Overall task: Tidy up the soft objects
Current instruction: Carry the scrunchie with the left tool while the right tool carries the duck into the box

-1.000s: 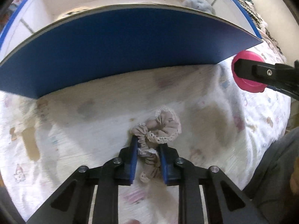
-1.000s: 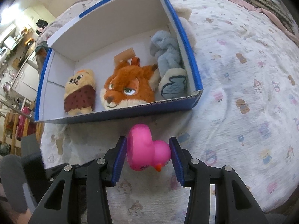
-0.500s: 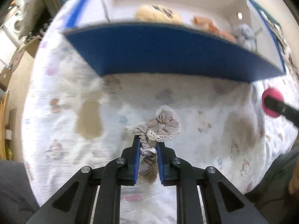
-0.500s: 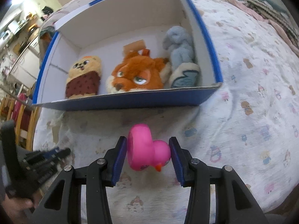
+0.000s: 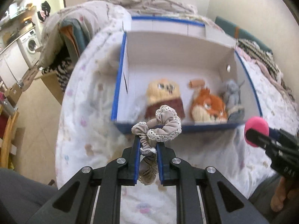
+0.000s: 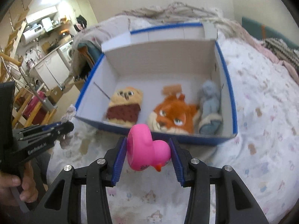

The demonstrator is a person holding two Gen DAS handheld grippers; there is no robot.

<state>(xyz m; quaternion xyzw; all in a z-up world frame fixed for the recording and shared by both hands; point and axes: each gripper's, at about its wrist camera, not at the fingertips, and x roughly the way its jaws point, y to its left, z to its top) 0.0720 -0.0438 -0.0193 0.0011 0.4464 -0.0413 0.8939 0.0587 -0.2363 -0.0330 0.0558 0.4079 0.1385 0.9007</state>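
Before the box, left tongs pinch a scrunchie; right tongs clamp a pink duck.

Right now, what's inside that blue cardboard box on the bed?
Three plush toys lie in the box: a tan owl-like one, an orange fox and a grey-blue one. The near wall hides their lower edges.

Black frames, blue-padded fingers, silver screws

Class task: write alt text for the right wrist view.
The right gripper grips a pink rubber duck just before an open blue-and-white box on a bedspread. Inside lie a tan plush, fox plush and grey-blue plush.
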